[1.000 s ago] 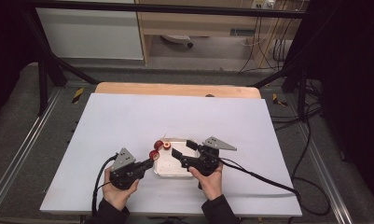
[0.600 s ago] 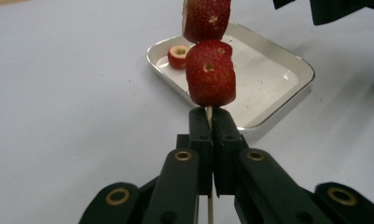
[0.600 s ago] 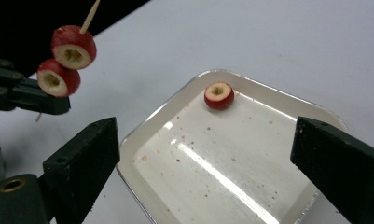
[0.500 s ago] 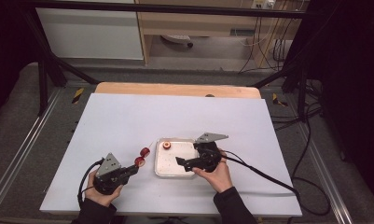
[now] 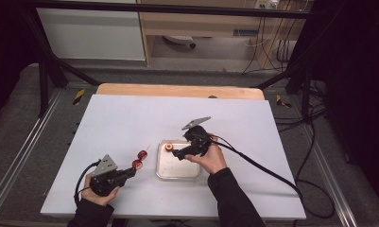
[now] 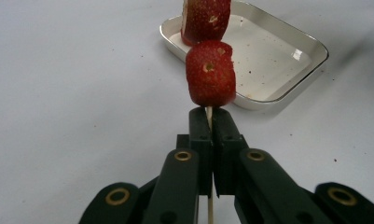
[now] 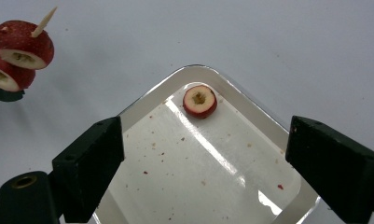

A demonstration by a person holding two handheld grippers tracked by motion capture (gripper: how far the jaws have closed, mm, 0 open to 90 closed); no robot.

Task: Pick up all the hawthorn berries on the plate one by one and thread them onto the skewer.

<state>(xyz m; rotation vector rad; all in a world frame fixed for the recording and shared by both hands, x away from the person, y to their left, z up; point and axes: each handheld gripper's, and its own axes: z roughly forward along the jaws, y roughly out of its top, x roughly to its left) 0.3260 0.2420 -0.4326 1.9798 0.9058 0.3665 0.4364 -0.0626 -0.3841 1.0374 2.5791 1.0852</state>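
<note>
A fruit slice (image 7: 199,101) lies in the tray (image 7: 250,112), skewer (image 5: 141,159) left of it.

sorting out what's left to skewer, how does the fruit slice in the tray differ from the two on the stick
The slice in the tray lies flat and loose, cut face up, near a corner of the tray. The two slices on the stick are pierced through their cores and held off the table by the left hand-held gripper. All are red-skinned rounds with pale centres.
</note>
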